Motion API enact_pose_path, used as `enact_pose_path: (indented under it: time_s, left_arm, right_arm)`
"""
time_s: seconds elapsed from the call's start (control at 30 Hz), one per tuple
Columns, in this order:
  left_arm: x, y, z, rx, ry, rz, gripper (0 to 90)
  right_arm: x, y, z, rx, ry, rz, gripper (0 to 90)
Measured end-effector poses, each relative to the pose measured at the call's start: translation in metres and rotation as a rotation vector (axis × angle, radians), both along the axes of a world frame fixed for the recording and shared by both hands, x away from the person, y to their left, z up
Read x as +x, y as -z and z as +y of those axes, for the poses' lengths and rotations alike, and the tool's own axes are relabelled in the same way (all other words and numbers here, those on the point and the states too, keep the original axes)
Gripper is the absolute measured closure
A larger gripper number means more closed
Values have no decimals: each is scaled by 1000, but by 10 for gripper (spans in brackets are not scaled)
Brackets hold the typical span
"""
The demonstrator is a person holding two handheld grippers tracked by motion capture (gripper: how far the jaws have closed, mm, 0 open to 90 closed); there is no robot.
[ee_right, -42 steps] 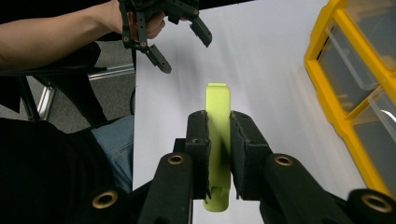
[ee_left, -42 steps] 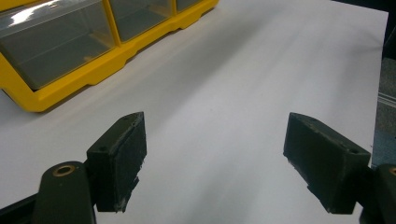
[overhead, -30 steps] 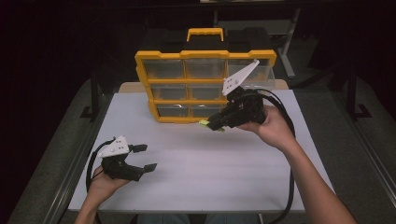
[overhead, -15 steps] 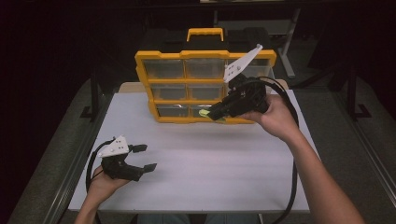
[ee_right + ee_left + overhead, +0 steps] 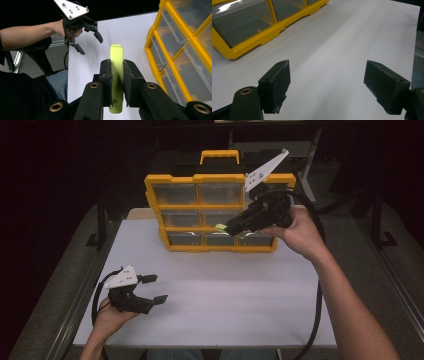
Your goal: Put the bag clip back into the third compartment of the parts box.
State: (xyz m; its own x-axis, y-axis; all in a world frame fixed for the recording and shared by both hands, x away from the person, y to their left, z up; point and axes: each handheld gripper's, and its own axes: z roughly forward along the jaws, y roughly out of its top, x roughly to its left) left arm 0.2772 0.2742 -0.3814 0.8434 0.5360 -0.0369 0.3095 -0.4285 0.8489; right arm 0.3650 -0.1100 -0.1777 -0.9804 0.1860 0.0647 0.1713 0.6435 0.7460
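My right gripper (image 5: 226, 226) is raised in front of the yellow drawer organizer (image 5: 220, 212), at its middle row, and is shut on a flat yellow-green piece (image 5: 220, 226). In the right gripper view the pads (image 5: 107, 80) clamp the yellow-green piece (image 5: 116, 75) from both sides, its tip sticking out past them, with the organizer (image 5: 175, 57) to the right. My left gripper (image 5: 154, 289) rests low on the white table (image 5: 235, 295) near its front left corner, open. Nothing lies between its pads (image 5: 277, 85), and the organizer's corner (image 5: 247, 47) shows at upper left.
The organizer stands upright at the table's back, with clear-fronted drawers and a yellow handle (image 5: 219, 155) on top. A black cable (image 5: 315, 320) trails from the right gripper along the forearm. Bare white tabletop stretches between the two hands. Dark surroundings ring the table.
My right gripper has risen with the yellow-green piece, from the organizer's bottom row up to its middle row. The left gripper has stayed where it was.
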Motion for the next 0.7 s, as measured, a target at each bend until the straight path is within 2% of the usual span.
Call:
enact_pose_path:
  time_s: [0.3, 0.7]
  left_arm:
    - [-1, 0, 0, -13, -10, 11, 213]
    - [-1, -1, 1, -10, -9, 14, 213]
  right_arm:
    - [8, -17, -8, 5, 25, 2, 772]
    - [19, -29, -16, -4, 57, -3, 772]
